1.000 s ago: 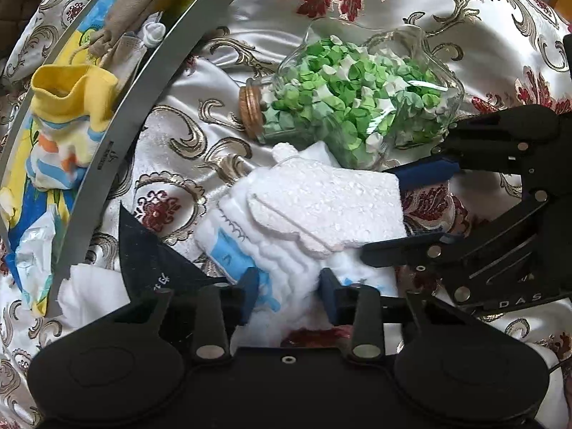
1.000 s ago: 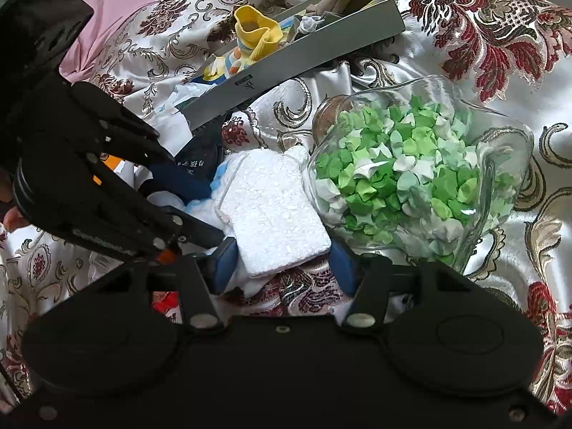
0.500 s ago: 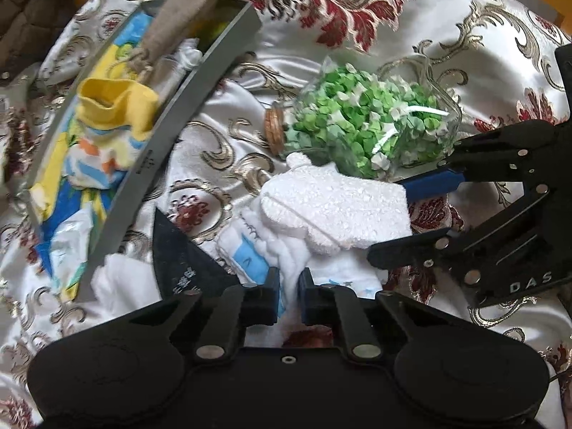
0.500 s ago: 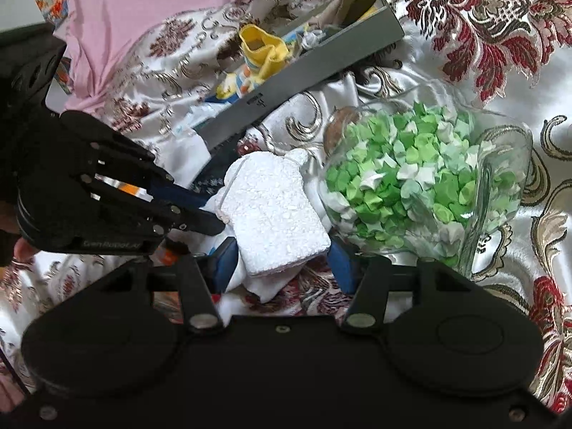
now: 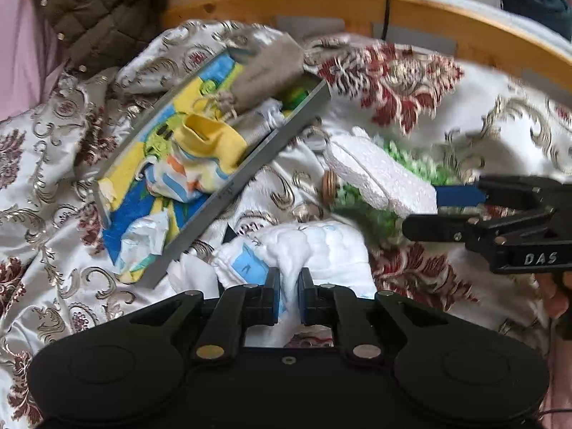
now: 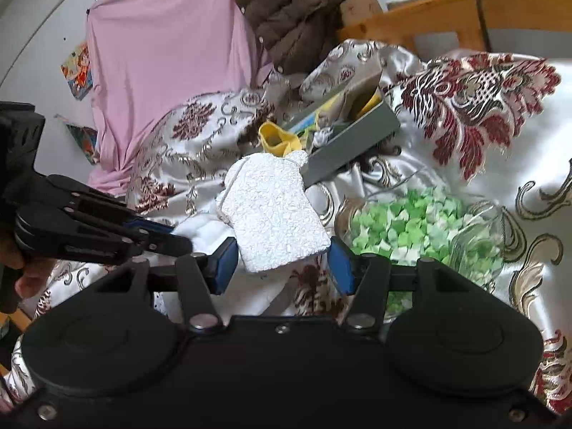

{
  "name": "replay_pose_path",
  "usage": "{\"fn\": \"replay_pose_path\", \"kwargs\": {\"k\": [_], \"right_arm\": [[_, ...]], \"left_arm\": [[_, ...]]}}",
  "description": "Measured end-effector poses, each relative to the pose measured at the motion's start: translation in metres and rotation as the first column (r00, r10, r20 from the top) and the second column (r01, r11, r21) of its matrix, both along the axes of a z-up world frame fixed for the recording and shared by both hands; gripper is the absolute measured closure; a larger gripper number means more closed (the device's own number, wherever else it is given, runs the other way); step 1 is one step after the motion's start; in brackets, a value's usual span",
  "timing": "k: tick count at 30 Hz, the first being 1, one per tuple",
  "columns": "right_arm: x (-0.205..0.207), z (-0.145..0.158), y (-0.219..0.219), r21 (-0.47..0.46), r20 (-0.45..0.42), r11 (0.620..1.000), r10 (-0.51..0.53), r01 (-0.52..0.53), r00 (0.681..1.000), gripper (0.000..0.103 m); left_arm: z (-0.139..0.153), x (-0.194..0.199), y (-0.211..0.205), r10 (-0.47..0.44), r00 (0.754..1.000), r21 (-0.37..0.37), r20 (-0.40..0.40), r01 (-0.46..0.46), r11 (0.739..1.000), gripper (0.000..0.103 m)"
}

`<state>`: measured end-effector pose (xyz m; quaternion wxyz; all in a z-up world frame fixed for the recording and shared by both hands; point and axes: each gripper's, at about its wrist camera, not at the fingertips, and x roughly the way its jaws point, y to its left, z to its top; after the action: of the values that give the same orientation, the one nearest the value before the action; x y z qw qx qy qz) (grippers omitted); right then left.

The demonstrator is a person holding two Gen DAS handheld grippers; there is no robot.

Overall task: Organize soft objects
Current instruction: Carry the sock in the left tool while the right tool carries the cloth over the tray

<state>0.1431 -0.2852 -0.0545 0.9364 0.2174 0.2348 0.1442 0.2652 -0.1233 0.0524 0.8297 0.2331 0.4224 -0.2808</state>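
Behind right gripper (image 6: pixel 282 262), pink sheet (image 6: pixel 161 57), left-view unseen

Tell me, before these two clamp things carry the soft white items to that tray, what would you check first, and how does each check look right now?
1. Left gripper has its item: ok, it is shut on the quilted white cloth.
2. Right gripper has its item: cannot tell. The white foam piece sits between the blue pads, but a gap shows on each side.
3. Foam piece lifted off the bedspread: ok, in the left view it hangs above the jar of green paper stars.
4. Room in the grey tray: not ok, socks and cloths crowd it.
5. Path to the tray: ok, nothing stands between.
6. Image sharpness: not ok, the left view is blurred.
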Motion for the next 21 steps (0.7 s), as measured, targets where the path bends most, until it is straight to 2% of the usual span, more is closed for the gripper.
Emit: {"fn": "replay_pose_path", "kwargs": {"k": [5,8,10,13,17,21], "right_arm": [[-0.008,0.008,-0.002,0.009,0.048,1.0,-0.023,0.023,0.999,0.057],[-0.01,0.017,-0.005,0.015,0.091,0.999,-0.037,0.036,0.995,0.057],[-0.002,0.026,-0.004,-0.02,0.136,0.999,-0.044,0.047,0.99,0.057],[0.017,0.037,0.0,-0.056,0.184,0.997,-0.049,0.061,0.982,0.057],[0.053,0.048,0.005,-0.085,0.205,0.993,-0.062,0.08,0.977,0.057],[0.087,0.056,0.017,-0.128,0.212,0.987,-0.067,0.095,0.975,0.057]], "left_arm": [[0.023,-0.002,0.004,0.052,0.998,-0.073,0.027,-0.05,0.996,0.093],[0.036,0.002,0.006,0.107,0.99,-0.114,0.089,-0.097,0.989,0.093],[0.044,0.007,0.007,0.163,0.978,-0.15,0.13,-0.143,0.978,0.093],[0.052,0.019,0.008,0.272,0.943,-0.208,0.191,-0.232,0.95,0.093],[0.054,0.042,0.011,0.409,0.876,-0.279,0.255,-0.339,0.899,0.093],[0.044,0.075,0.012,0.503,0.813,-0.323,0.294,-0.411,0.852,0.093]]}}
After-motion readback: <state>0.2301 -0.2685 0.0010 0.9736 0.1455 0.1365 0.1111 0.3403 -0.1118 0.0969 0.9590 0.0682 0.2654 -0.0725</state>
